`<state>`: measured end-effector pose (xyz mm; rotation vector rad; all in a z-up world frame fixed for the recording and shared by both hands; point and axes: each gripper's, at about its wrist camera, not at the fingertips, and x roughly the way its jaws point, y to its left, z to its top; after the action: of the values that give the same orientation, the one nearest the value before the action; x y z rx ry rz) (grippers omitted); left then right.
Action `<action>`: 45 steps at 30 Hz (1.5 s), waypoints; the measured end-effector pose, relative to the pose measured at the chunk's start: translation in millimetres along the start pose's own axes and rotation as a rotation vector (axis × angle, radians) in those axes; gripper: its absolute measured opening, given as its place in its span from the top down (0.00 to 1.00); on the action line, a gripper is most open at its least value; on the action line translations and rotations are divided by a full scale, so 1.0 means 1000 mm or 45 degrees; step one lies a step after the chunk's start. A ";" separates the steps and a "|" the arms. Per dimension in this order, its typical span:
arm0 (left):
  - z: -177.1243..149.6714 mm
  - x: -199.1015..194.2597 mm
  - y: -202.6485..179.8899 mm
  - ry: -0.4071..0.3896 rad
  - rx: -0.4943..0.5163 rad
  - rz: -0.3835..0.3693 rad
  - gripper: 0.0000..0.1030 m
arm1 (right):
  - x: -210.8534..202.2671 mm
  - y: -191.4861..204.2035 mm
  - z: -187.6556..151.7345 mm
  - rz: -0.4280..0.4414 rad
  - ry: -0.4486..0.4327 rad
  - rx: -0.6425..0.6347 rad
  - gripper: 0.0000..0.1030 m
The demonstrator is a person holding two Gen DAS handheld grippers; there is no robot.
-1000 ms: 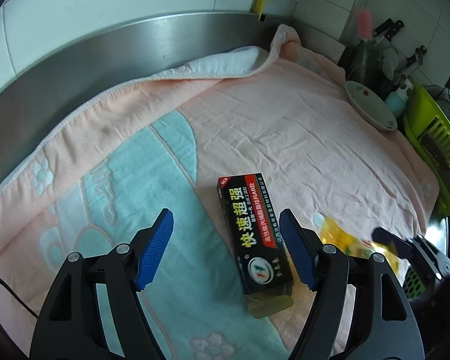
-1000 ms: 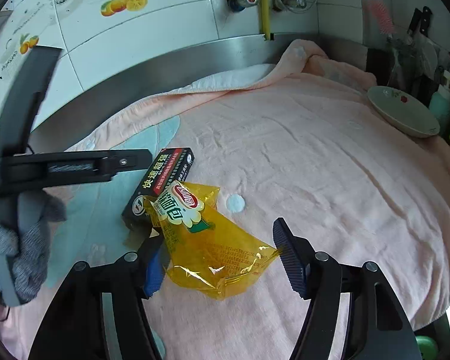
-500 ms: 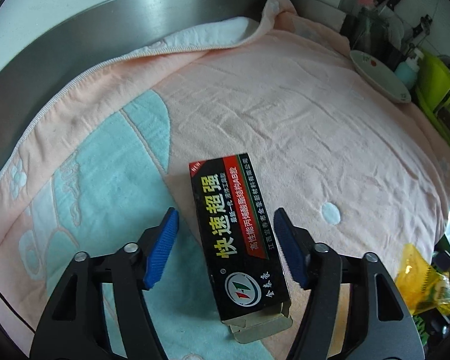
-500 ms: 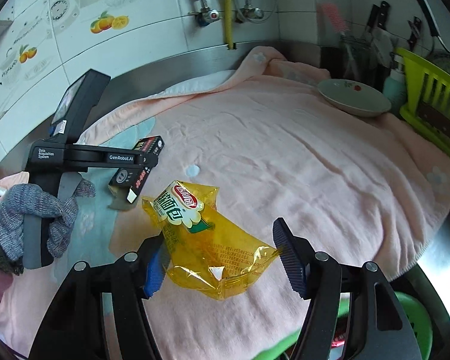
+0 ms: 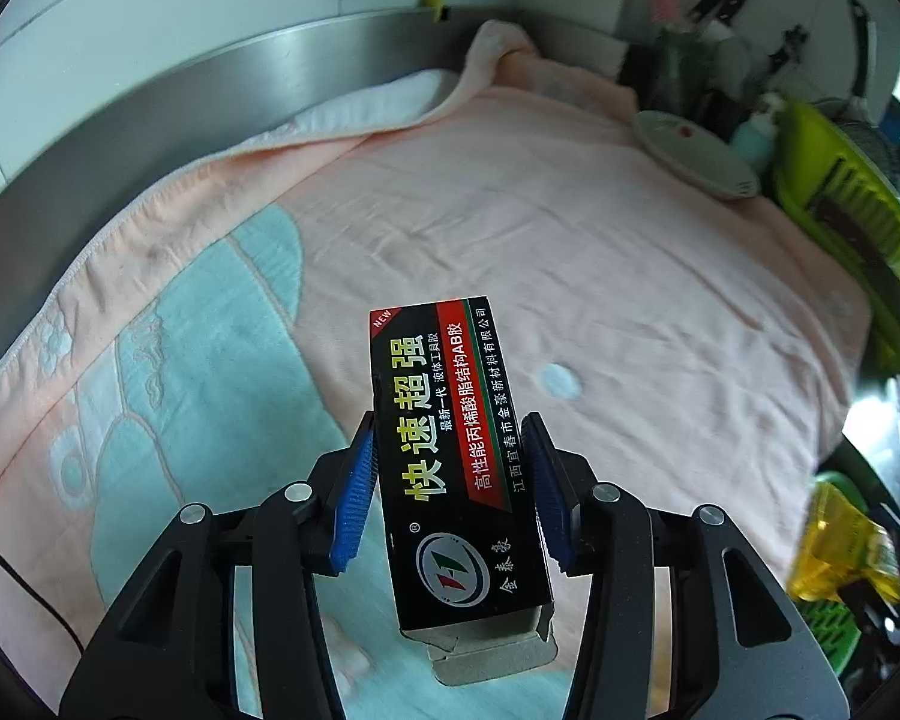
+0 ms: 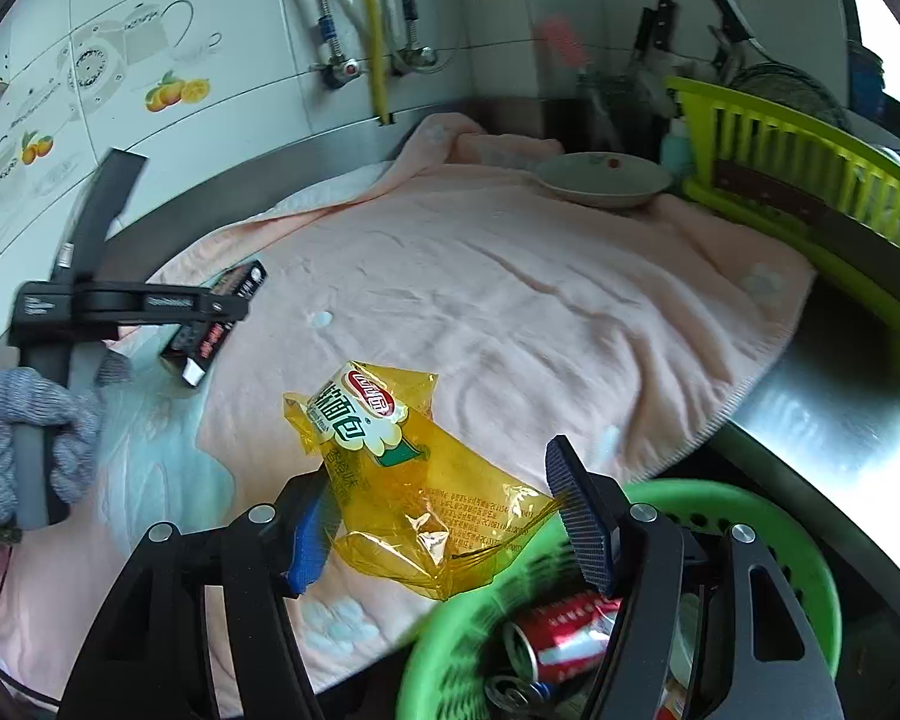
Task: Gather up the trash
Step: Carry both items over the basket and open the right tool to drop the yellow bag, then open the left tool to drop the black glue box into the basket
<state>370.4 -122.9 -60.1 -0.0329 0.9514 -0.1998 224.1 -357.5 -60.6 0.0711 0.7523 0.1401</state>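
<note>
My left gripper [image 5: 450, 486] is shut on a black glue box [image 5: 450, 444] with yellow and red print, held just above the pink towel [image 5: 570, 228]. It also shows in the right wrist view [image 6: 216, 324]. My right gripper [image 6: 444, 516] holds a yellow plastic wrapper [image 6: 408, 474] between its blue pads [image 6: 582, 516], over the rim of a green trash basket [image 6: 798, 540]. The basket holds a crushed red can [image 6: 558, 636]. The wrapper also shows at the right edge of the left wrist view [image 5: 840, 546].
A white dish [image 6: 600, 180] sits at the towel's far right corner. A lime-green dish rack [image 6: 798, 168] stands to the right with knives and utensils behind it. A steel backsplash [image 5: 180, 120] and tiled wall bound the far side. Bare steel counter [image 6: 828, 420] lies right of the towel.
My left gripper closed on the glue box and lifted it off the towel. My right gripper carried the yellow wrapper right, off the towel edge and over the green basket.
</note>
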 end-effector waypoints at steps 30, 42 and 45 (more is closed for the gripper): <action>-0.116 -0.086 -0.197 0.012 0.375 -0.468 0.54 | -0.109 -0.112 -0.098 -0.343 0.003 0.301 0.38; -0.132 -0.068 -0.211 0.090 0.415 -0.509 0.53 | -0.104 -0.123 -0.113 -0.392 0.047 0.328 0.23; -0.133 -0.066 -0.211 0.101 0.414 -0.513 0.51 | -0.107 -0.124 -0.114 -0.392 0.040 0.335 0.20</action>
<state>192.4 -310.3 -60.0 0.0844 0.9750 -0.7300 81.2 -494.8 -85.2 0.2022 0.8006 -0.2519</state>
